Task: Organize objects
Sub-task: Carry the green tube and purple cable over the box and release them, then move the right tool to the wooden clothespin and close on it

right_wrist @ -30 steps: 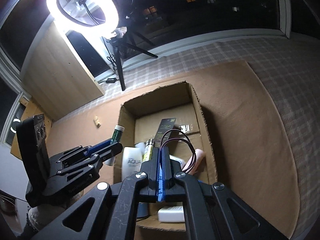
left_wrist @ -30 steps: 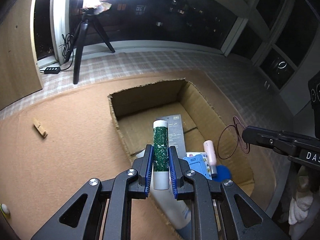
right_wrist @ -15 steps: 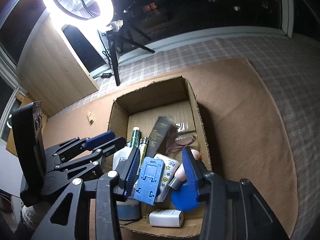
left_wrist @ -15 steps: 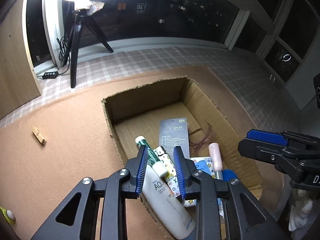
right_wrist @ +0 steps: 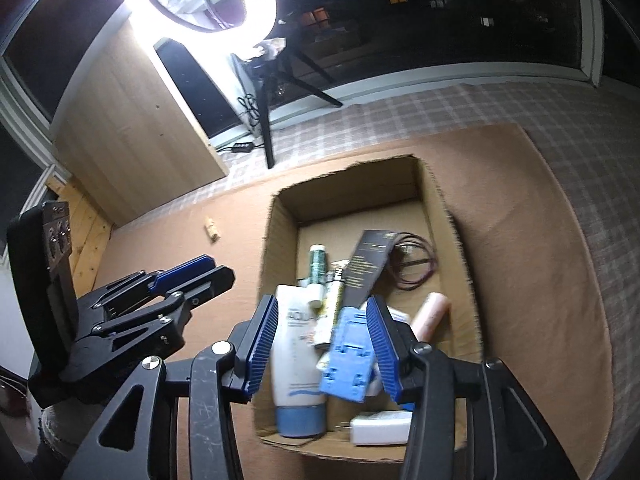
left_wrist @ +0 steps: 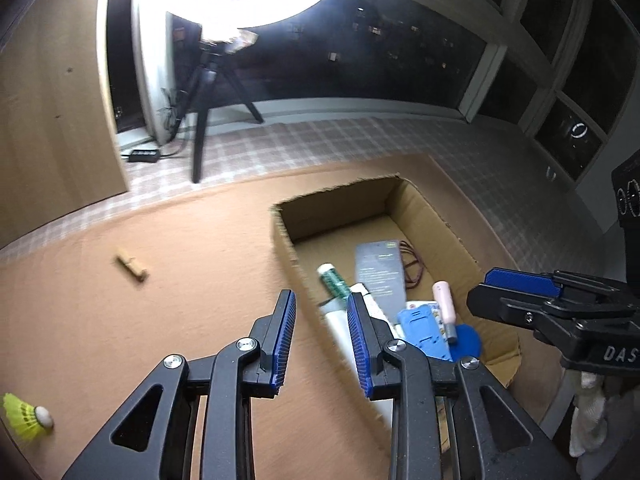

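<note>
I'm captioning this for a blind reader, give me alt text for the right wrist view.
An open right claw hangs empty over a cardboard box holding a white tube, a blue plastic piece, a green stick and a dark card. The left claw sits beside the box.

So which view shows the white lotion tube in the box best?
The right wrist view: the lotion tube lies nearly whole between the open fingers of the right gripper, blue cap and lettering visible. The left wrist view shows only a blurred strip of it, behind the left gripper's finger.
</note>
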The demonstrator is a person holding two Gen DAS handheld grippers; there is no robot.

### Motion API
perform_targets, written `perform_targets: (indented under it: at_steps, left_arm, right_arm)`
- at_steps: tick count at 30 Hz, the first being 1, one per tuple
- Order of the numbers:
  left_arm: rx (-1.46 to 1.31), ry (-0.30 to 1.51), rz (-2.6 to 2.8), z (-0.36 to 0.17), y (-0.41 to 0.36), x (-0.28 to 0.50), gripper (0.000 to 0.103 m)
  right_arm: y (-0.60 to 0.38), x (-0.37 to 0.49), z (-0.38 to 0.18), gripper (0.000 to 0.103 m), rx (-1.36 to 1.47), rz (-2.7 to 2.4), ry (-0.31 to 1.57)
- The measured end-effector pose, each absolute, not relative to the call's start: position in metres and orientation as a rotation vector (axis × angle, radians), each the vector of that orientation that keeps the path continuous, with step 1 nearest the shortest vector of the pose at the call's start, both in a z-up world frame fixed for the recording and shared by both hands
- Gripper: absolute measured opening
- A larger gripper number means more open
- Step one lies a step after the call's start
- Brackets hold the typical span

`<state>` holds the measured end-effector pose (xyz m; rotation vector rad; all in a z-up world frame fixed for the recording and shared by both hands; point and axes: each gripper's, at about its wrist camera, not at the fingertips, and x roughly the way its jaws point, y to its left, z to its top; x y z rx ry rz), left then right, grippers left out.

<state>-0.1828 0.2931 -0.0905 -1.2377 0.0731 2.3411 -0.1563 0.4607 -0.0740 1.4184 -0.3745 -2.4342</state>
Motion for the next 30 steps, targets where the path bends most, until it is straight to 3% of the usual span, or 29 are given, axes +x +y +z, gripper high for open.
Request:
perform_targets:
  at_steps: [6,10,21,26,30]
  left_arm:
    - [-1.187,0.056,2.402,-0.053,0.243,-0.171,0.03]
    - [-1.131,0.054,2.454,-0.021,0.209,-0.165,0.038]
    - [-1.072,0.123,2.568,0.054,0.133,-0.181,0.038]
    - [-1.037,0.152,2.651,0.076,0.105,-0.197,0.038]
    - [-1.089,0.104,2.66,0.061,0.09,-0.212,0.038]
  right_arm:
    - [0.432,-0.156,-0.052,0.042,1.368,-2.413,-0.33]
    - [0.413,-0.155,-0.027,0.042,1.307,-2.42,-0.277]
    - [0.362,-0.178,0.042,0.042,1.157,-2.44,-0.139]
    - [0.333,-0.192,0.05,0.042,1.138,-2.418,-0.083]
    - [0.315,-0.207,0.032,0.042,1.199,-2.357,-0.119]
